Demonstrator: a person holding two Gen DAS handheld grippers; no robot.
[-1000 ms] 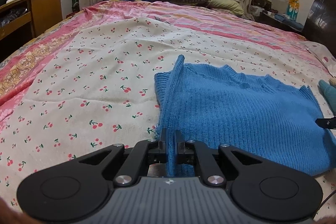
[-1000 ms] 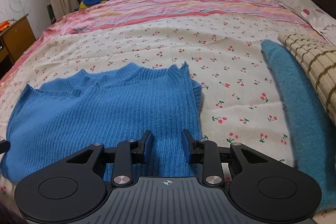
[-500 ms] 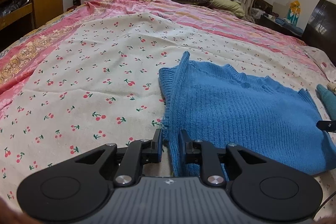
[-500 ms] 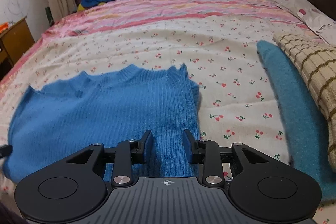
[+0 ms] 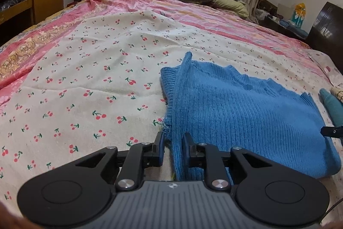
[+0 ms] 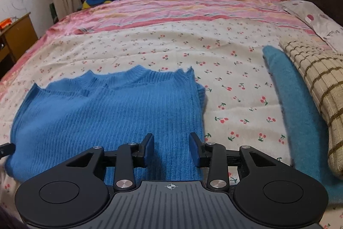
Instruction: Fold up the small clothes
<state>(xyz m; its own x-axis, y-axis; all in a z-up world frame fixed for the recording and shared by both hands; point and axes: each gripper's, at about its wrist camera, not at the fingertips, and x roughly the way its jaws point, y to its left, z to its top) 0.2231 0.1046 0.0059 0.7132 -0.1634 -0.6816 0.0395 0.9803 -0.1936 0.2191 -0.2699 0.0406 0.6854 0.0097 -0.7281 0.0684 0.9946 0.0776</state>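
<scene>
My left gripper [image 5: 172,148] has let go: a second ago its jaws were pinched nearly shut on the left side edge of the blue knit sweater [image 5: 235,117], half a second ago they were parting, and now they stand narrowly apart with that edge loose between them, holding nothing. I read that as the release after a fold of the side panel, so the left-side fold looks placed and the next grasp is due. The sweater lies flat on the cherry-print sheet [image 5: 85,78], neckline away from me, the folded flap making a raised ridge along its left edge. My right gripper [image 6: 172,148] sits over the sweater [image 6: 107,113] at its lower right hem, jaws wide, empty, about as they were across the earlier frames; that view has barely shifted, only edged a little closer to the hem. The right gripper's tip [image 5: 332,131] just shows at the sweater's right edge in the left view. A teal fleece garment [image 6: 298,121] and a checked knit piece [image 6: 317,83] lie to the right, well apart from the sweater, untouched. Judgement: fold partly done, more folds needed.
</scene>
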